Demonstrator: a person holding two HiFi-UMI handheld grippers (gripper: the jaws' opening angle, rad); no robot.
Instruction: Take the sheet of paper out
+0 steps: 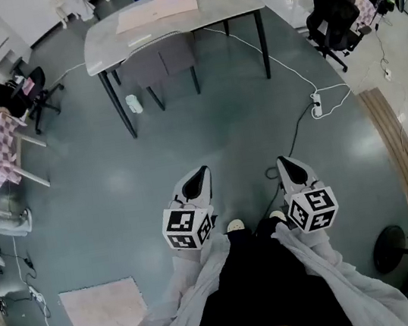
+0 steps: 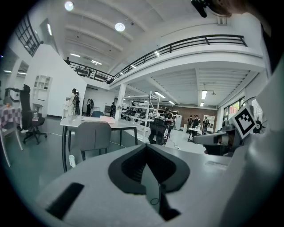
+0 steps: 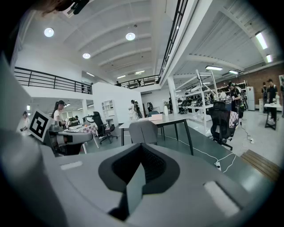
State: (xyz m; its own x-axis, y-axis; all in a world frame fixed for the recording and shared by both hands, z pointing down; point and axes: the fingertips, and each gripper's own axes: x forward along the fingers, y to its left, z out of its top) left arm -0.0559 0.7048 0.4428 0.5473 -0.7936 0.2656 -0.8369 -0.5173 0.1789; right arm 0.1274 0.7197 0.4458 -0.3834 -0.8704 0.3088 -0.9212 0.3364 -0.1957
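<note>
Far ahead stands a grey table with pale pink sheets or folders lying on its top; which of them is the sheet of paper I cannot tell. A grey chair is pushed in under it. Both grippers hang close to the person's body, well short of the table. My left gripper is shut with nothing in it, and my right gripper is shut and empty too. The left gripper view shows the table and chair beyond the left gripper. The right gripper view shows the table past the right gripper.
A white cable runs over the floor to a power strip. A small bottle stands by a table leg. Black office chairs are at the right, another at the left. A pink rug lies at the lower left.
</note>
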